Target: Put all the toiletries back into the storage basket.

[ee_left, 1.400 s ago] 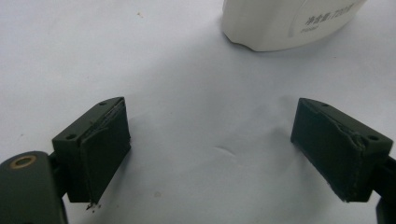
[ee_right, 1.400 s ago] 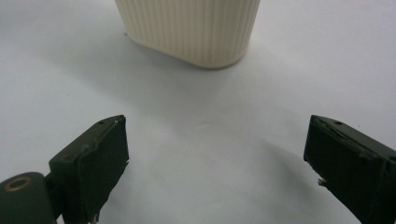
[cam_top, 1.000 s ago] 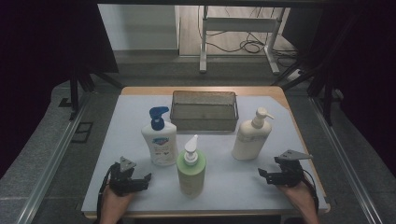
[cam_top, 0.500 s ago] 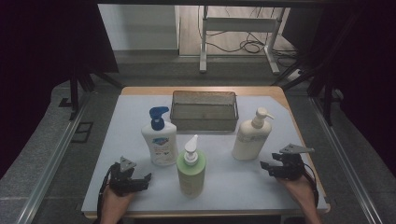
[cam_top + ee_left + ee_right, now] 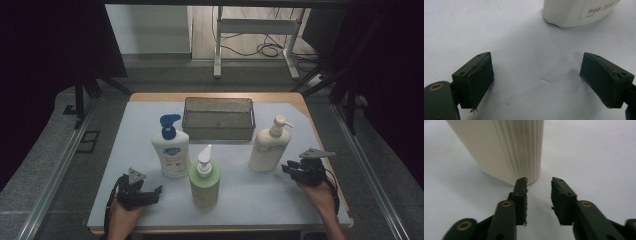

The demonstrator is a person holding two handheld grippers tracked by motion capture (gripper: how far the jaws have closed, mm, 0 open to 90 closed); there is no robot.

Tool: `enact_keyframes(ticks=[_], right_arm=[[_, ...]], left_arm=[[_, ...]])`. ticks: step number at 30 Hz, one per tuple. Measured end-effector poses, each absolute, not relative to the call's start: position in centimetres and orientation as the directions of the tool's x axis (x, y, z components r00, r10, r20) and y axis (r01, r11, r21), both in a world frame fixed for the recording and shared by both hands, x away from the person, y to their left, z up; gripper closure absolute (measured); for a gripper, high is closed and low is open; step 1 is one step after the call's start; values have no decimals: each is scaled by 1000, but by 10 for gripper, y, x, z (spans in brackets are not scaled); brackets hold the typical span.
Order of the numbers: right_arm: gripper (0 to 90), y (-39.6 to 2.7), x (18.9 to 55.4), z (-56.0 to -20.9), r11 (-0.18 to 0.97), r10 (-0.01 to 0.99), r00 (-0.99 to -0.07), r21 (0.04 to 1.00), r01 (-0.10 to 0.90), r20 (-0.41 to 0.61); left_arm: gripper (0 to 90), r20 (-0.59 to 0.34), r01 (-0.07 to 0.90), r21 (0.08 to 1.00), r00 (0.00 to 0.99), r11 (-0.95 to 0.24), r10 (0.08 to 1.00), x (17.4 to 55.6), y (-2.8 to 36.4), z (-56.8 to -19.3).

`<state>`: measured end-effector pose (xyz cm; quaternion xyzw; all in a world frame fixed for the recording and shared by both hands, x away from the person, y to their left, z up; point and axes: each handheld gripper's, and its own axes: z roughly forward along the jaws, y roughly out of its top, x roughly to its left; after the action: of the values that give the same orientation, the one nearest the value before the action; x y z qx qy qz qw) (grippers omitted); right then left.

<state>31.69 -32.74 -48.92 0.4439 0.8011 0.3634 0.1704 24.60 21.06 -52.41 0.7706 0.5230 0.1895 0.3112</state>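
A dark room surrounds the table [image 5: 150, 125], whose pale sheet carries a mesh basket [image 5: 218, 119] at the back and three pump bottles in front of it. Largest first: the basket stands well beyond both claws; the cream bottle [image 5: 267, 145] stands just ahead of the right claw [image 5: 290, 169]; the white bottle [image 5: 171, 150] with the blue pump stands ahead of the left claw [image 5: 152, 192] and a little to its inner side; the green bottle [image 5: 205, 180] stands between the two claws, nearer the left.

What has changed is on the right. Compared with a second ago, the right hand has crept forward towards the cream bottle, and its jaws have just been closing, from wide to a narrow gap. In the right gripper view the ribbed base of the cream bottle [image 5: 506, 147] sits just past the jaw tips and off to their left, not between them; the pads hold nothing. The left tip looks very close to the bottle's foot, though I cannot tell whether it touches.

That probably means the grasp is not yet made: at this gap the jaws look too narrow to take the bottle's body, so they would need to reopen, or aim at the thin pump neck.

The left claw rests wide open and empty on the sheet, with the white bottle's base [image 5: 579, 12] ahead of it, apart.
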Motion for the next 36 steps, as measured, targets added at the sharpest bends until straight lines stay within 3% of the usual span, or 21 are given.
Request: enact_keyframes(ticks=[11,36], right_arm=[[896,-323,336,-491,349,830,-556,737,579,44],[900,-320,375,-507,332,803,-585,727,601,117]], left_arm=[[113,-34,687,680,379,-256,925,246,210,-524],[113,-31,687,678,380,-260,924,246,211,-524]])
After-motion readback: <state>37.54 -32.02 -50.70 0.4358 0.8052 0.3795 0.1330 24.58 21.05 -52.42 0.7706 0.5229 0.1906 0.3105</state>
